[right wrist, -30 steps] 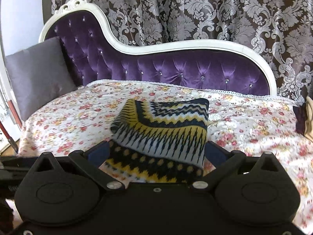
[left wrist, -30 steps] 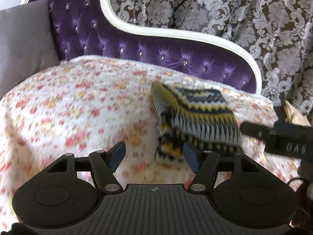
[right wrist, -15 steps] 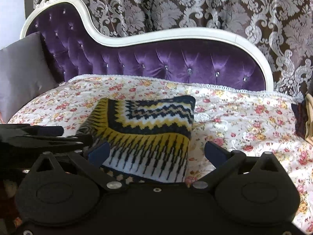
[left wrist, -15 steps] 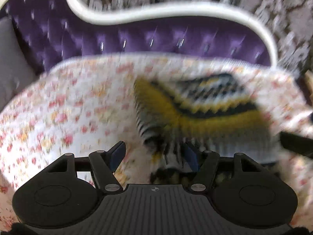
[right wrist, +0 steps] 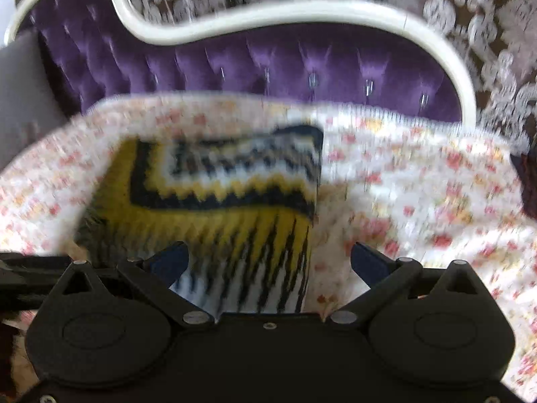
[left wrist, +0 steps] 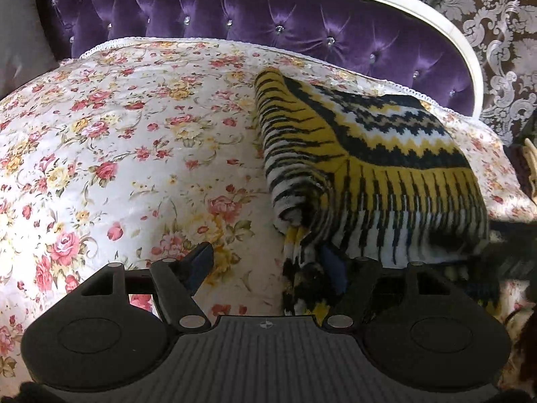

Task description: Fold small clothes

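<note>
Across the floral-printed bedspread (left wrist: pixel 134 141), a folded yellow-black-white knitted garment (left wrist: pixel 369 168) was laid near its right edge; the left gripper (left wrist: pixel 268 268), jaws just opening, and right gripper (right wrist: pixel 268 258) were spread, nothing pinched. Edges should be aligned before pressing flat.

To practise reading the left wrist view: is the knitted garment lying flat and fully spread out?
No, the knitted garment lies folded in layers on the floral cover.

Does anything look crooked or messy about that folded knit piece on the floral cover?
Slightly. The folded knit garment has a loose dark-and-yellow layer sticking out from under its near left corner, not tucked in. The floral cover beneath looks smooth.
</note>
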`<action>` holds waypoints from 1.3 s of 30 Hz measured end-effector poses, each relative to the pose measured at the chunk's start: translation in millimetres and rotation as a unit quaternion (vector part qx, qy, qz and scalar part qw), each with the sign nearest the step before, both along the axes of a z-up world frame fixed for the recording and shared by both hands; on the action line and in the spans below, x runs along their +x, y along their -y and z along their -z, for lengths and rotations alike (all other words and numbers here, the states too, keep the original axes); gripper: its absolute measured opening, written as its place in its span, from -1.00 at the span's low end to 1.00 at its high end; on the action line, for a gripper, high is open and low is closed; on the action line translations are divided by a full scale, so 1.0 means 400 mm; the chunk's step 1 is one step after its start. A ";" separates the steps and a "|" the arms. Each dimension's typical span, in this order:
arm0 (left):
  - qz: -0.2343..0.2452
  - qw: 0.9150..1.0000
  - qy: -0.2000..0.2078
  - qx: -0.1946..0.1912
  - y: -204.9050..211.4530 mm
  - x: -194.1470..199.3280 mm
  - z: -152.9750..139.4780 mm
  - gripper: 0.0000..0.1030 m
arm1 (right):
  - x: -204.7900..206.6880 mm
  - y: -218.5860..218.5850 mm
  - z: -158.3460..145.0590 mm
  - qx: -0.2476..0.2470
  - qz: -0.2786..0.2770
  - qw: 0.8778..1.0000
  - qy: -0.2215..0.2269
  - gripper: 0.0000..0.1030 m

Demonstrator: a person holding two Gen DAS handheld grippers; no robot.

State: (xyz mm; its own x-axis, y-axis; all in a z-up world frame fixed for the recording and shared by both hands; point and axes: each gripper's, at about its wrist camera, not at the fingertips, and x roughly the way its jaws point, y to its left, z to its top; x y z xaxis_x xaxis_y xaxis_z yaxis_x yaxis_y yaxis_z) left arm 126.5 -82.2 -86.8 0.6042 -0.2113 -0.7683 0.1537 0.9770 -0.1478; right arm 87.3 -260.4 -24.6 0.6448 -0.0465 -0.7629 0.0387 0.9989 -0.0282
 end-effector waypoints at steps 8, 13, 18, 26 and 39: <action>-0.002 1.000 -0.001 -0.003 -0.004 0.005 0.006 0.37 | -0.009 0.012 -0.043 0.031 -0.007 0.999 0.028 0.99; -0.003 1.000 0.001 -0.003 -0.004 0.006 0.007 0.38 | 0.060 0.019 -0.092 0.022 -0.002 0.998 0.066 0.99; -0.004 1.000 0.005 -0.008 -0.008 0.003 0.009 0.39 | 0.160 0.025 -0.019 0.005 0.010 0.999 0.030 0.99; -0.010 1.000 0.013 -0.005 0.003 -0.004 0.007 0.39 | 0.165 0.075 0.042 0.072 0.027 0.997 0.014 0.99; -0.042 0.995 0.088 0.027 0.013 -0.111 -0.124 0.34 | -0.037 0.019 -0.163 0.044 -0.004 0.991 0.123 0.99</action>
State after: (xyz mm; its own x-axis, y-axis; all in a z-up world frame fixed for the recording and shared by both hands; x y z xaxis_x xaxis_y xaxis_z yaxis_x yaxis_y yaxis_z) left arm 82.2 -87.5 -37.2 0.7435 -0.1162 -0.6585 0.0908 0.9932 -0.0727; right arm 72.4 -267.9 40.7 0.8116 0.0194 -0.5839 0.0252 0.9974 0.0682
